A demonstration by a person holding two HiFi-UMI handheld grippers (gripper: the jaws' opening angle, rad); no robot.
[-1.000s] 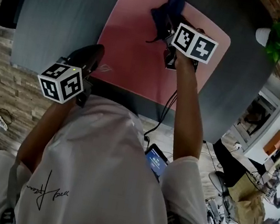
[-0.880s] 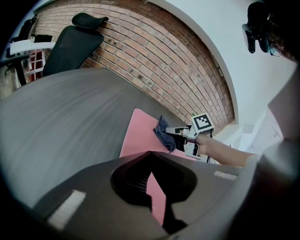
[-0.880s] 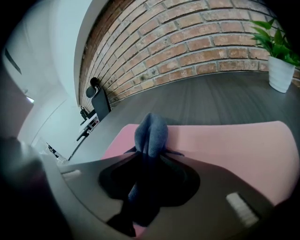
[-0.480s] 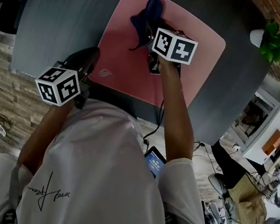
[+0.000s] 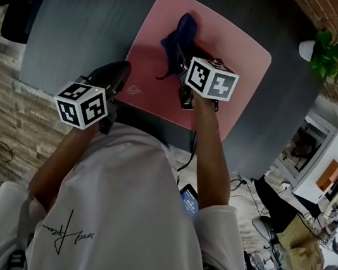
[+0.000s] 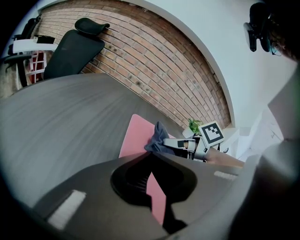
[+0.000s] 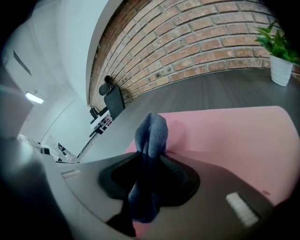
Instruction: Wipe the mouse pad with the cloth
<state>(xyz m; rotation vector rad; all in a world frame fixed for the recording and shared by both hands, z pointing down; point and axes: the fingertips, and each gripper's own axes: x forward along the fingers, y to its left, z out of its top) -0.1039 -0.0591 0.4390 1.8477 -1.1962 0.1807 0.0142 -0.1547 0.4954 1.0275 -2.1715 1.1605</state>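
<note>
Overhead, two low; shared mouse pad [image 5: 240, 53]

In the head view the right gripper [image 5: 181, 56] hides the near end of the cloth [image 5: 182, 27], and the left gripper [image 5: 120, 72] covers a part of the mouse pad [image 5: 234, 52] at its left edge. The logo [image 5: 131, 91] on the pad is too small to read

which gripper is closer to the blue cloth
Right. The right gripper is shut on the blue cloth over the pink mouse pad; the left gripper is at the pad's near left corner, apart from the cloth.
</note>
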